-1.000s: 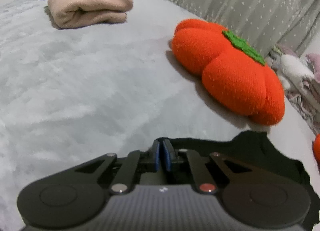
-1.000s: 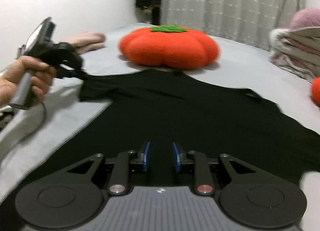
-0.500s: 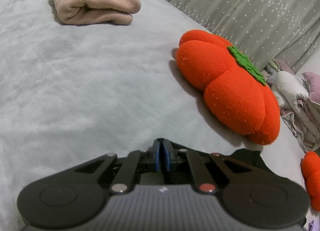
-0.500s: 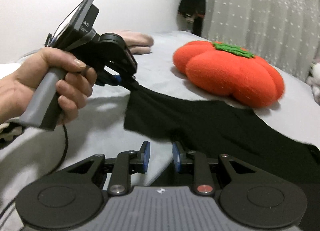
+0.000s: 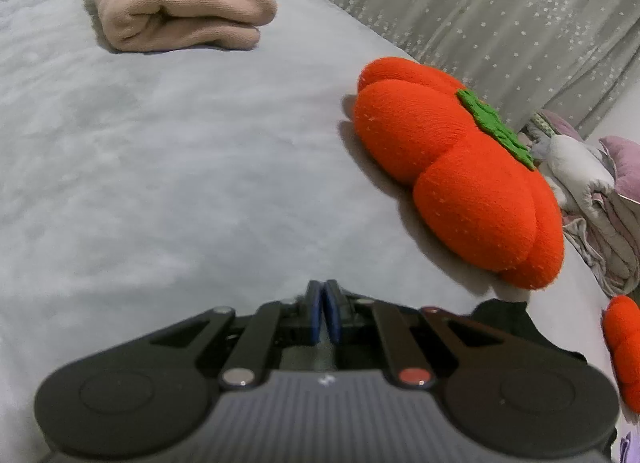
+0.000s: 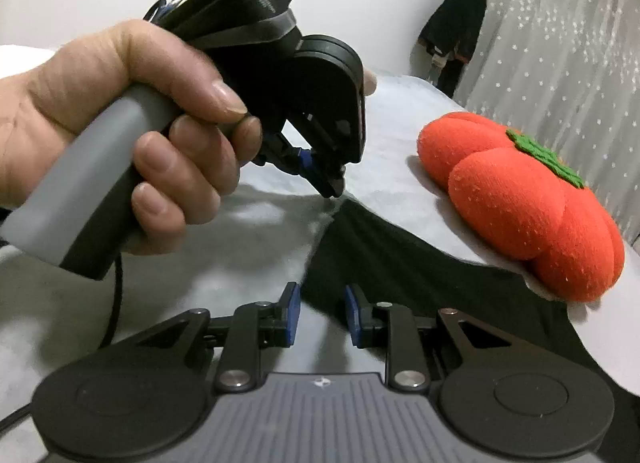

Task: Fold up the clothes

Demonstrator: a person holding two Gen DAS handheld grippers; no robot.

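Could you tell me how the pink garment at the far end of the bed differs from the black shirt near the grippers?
The pink garment is folded into a thick bundle; the black shirt lies spread and thin. The pink garment sits untouched, while the left gripper is shut on a corner of the black shirt, pulling it into a peak. The right gripper hangs open over the shirt, not the pink one. Both rest on the grey bed.

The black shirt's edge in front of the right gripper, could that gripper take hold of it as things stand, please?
Probably yes. The right gripper is open, and the black shirt lies flat just ahead with nothing between them. The left gripper pinches a corner further along.
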